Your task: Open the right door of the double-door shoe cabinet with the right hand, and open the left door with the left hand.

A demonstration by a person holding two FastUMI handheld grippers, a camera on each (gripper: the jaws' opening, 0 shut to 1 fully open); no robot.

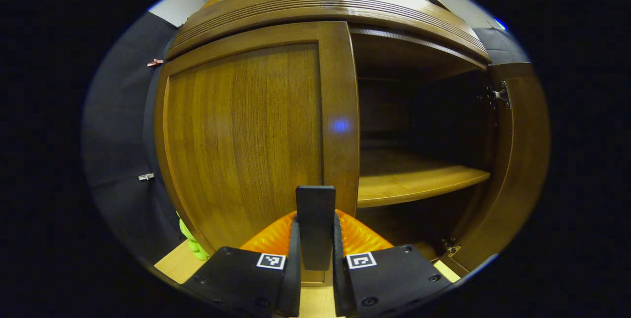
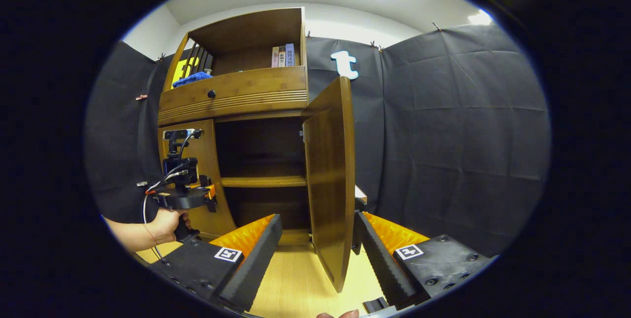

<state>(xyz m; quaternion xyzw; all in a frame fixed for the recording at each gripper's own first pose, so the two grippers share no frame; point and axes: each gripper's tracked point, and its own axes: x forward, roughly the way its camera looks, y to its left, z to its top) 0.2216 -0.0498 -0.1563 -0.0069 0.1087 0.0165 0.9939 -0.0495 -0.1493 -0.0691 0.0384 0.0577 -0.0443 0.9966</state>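
Left gripper (image 1: 315, 239): clenched on a dark flat handle (image 1: 315, 224) held upright between its fingers. Directly ahead, the left door (image 1: 246, 140), brown grained wood, flush with the cabinet front and shut.

Right of that door: open compartment, dark inside, one wooden shelf (image 1: 414, 180) across it.

Right gripper (image 2: 315, 254): spread wide, the free edge of the right door (image 2: 330, 180) standing between the fingers; whether either finger touches it cannot be told. Door swung out toward the gripper, edge-on.

Beyond: shoe cabinet (image 2: 236, 96), with a knobbed drawer (image 2: 231, 92) and an open top shelf holding books (image 2: 283, 55). Far left, a hand (image 2: 167, 224) holding the other gripper.
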